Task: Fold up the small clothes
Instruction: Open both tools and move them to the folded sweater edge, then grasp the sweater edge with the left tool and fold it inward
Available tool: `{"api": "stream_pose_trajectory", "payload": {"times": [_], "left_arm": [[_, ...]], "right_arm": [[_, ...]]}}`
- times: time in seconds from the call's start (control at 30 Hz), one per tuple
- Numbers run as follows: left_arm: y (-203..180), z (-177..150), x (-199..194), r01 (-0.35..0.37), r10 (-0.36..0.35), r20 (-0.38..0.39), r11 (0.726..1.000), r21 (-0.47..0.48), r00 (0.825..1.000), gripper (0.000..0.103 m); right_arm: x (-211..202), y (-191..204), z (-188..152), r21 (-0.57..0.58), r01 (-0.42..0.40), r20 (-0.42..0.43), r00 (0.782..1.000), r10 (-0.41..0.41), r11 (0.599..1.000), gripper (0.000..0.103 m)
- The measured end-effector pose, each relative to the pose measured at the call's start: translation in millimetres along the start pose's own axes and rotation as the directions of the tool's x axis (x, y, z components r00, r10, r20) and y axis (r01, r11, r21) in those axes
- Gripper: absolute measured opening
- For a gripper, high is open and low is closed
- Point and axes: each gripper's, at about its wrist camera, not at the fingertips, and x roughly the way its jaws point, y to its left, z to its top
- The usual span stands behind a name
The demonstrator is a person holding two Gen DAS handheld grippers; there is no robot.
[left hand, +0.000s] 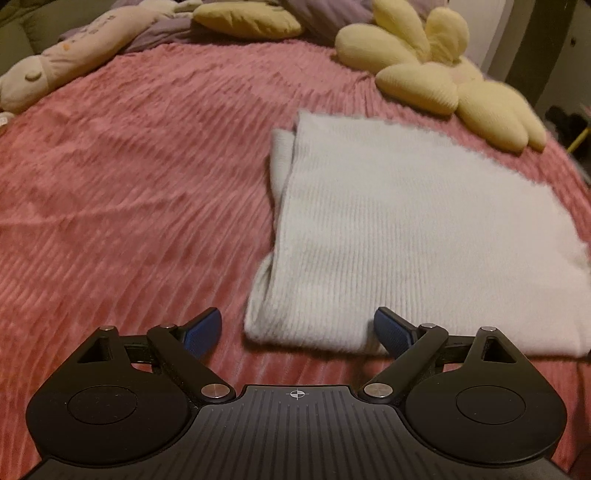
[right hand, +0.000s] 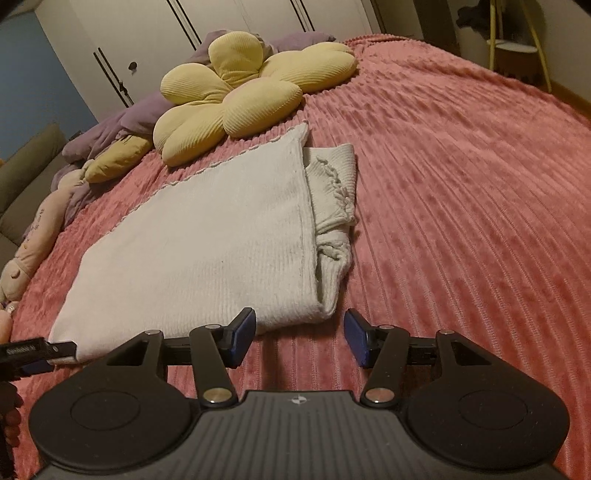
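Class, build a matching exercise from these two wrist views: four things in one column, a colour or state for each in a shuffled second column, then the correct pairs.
Column A
1. sweater
2. flower cushion
3. bedspread
4. left gripper

Column B
a. pink, ribbed, covering the bed
b. white knit, folded flat
c. jaws open, nothing between them
d. yellow, lying beyond the folded garment

Pairs: 1-b, 2-d, 3-a, 4-c

Pink bedspread [right hand: 461, 177], yellow flower cushion [right hand: 236, 96], white wardrobe [right hand: 147, 33] behind, dim rm
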Motion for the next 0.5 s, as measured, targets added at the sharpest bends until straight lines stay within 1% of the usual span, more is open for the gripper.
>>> {"api": "stream_pose_trajectory", "payload": {"times": [0.1, 0.17, 0.27, 0.3, 0.4, 0.47, 0.5], "left_arm": [[9, 7, -1, 0.038, -0.037, 0.017, 0.999, -0.031, 0.999, 0.085], [17, 12, 3, 0.070, -0.070, 0.012, 0.995, -0.071, 0.997, 0.078], [30, 18, 11, 0.109, -0.111, -0.003, 0.982, -0.152, 0.994, 0.070], [33, 20, 14, 0.128, -0.131, -0.008, 0.977, -0.170, 0.991, 0.065], [41, 25, 23, 0.168, -0.175, -0.018, 0.964, -0.209, 0.984, 0.064], [43, 29, 30, 0.171, -0.180, -0.021, 0.963, -0.210, 0.983, 0.065], [44, 31, 32, 0.176, -0.184, -0.019, 0.962, -0.210, 0.983, 0.067]], "right_arm": [[-8, 8, -3, -0.043, 0.020, 0.033, 0.999, -0.019, 0.999, 0.051], [-12, 14, -3, -0.071, 0.032, 0.060, 0.998, -0.028, 0.997, 0.050], [-15, 18, -3, -0.085, 0.042, 0.077, 0.996, -0.036, 0.995, 0.044], [-16, 19, -2, -0.086, 0.043, 0.079, 0.996, -0.036, 0.995, 0.041], [-19, 26, -4, -0.104, 0.057, 0.093, 0.995, -0.047, 0.993, 0.040], [-22, 32, -4, -0.122, 0.053, 0.103, 0.994, -0.041, 0.991, 0.040], [-23, 36, -4, -0.138, 0.050, 0.108, 0.994, -0.035, 0.989, 0.040]]}}
